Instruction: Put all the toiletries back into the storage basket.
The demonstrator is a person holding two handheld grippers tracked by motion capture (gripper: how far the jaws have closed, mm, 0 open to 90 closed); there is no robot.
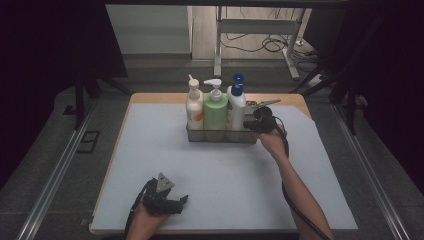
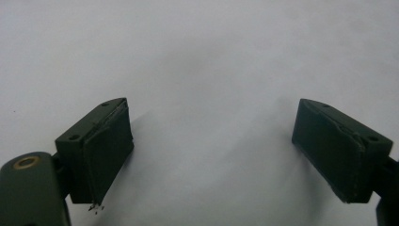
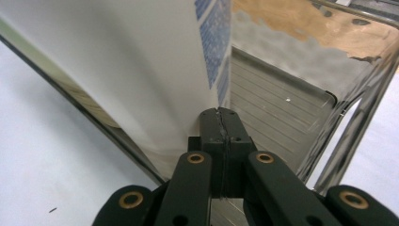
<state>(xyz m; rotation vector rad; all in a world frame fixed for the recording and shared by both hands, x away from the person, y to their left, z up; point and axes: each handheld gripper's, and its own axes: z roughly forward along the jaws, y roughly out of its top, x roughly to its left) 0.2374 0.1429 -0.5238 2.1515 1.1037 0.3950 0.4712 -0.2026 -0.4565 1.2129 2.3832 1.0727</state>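
Beside the right gripper (image 1: 254, 123), jaws pressed together on nothing: white bottle (image 1: 237, 107), upright in metal basket (image 1: 220, 135) with two more (all three appear placed). Left gripper (image 1: 176, 203), jaws wide and empty, rests on the table (image 1: 225, 180); little seems left.

A wooden-edged table (image 1: 150, 97) at the centre of the high view carries a pale grey mat (image 1: 215, 185) that covers nearly its whole top, leaving a strip of wood bare along the far edge. Just above the middle of the frame, a dark wire basket (image 1: 220, 135) stands directly on the mat. At the lower left, near the mat's front edge, the left gripper (image 1: 170, 202) rests on the mat in a person's hand, its jaws standing wide apart over the bare surface.
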